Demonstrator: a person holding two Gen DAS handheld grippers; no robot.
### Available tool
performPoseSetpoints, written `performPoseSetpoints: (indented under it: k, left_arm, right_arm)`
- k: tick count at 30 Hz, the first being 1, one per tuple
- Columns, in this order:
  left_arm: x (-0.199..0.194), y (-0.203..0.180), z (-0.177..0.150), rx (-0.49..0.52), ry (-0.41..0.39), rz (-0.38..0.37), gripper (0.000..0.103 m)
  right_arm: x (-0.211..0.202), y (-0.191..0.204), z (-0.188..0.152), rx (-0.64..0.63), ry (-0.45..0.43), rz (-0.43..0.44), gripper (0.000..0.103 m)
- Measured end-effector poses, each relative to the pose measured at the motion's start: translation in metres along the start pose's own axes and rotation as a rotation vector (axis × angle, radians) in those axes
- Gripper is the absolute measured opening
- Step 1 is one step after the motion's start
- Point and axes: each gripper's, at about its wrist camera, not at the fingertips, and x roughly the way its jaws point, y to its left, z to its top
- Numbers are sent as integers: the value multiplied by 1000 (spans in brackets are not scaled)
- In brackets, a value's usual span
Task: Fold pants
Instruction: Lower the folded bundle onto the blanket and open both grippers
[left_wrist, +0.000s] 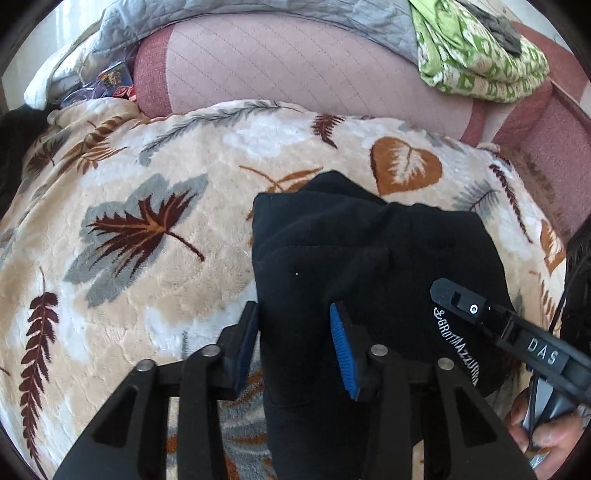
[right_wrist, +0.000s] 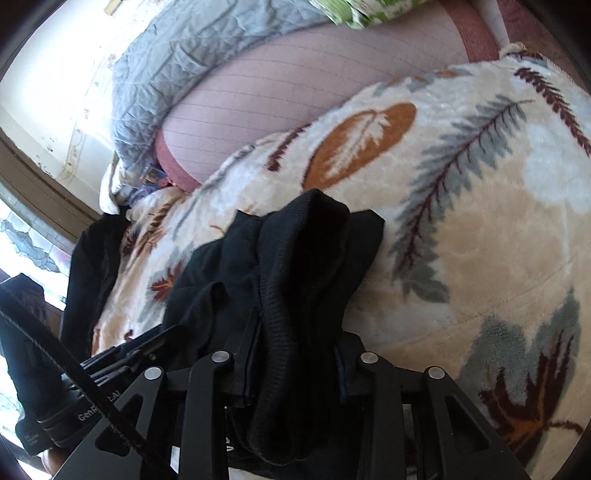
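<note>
Gripping black pants (left_wrist: 354, 251): both grippers, angled down over blanket (left_wrist: 147, 229).

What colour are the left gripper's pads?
Blue pads, clearest in the left wrist view.

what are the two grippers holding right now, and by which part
Both hold the black pants. The left gripper has its jaws closed on a fabric edge at the pants' near side. The right gripper clamps a bunched ribbed band, apparently the waistband.
</note>
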Motion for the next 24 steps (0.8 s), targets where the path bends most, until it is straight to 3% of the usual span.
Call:
performPoseSetpoints:
  k: [2,4,6,8,12,16,24]
  left_arm:
    - [2,-2,-3,28,-12,30,48]
    - [0,1,-2,17,-7,43,64]
    - [-4,10,0,-28,21,12,64]
    - [-10,18,-4,-63,36,1,65]
    - [-24,30,-24,-100,66,5,76]
    - [-39,41,-45,-153,77,-22,79]
    - [-82,31,-93,-146,77,-39,80]
  right_arm:
    - [5,-9,-2,17,6,-6,50]
    - [6,-19,-1,56,10,38,51]
    - [1,-19,1,67,25,39,55]
    - [-13,-9,2,12,8,-46,66]
    - [-47,7,-9,-102,-41,-133,66]
    - [-72,6,-30,-103,-48,-149,67]
    - [-110,14,-87,-46,-57,-107,67]
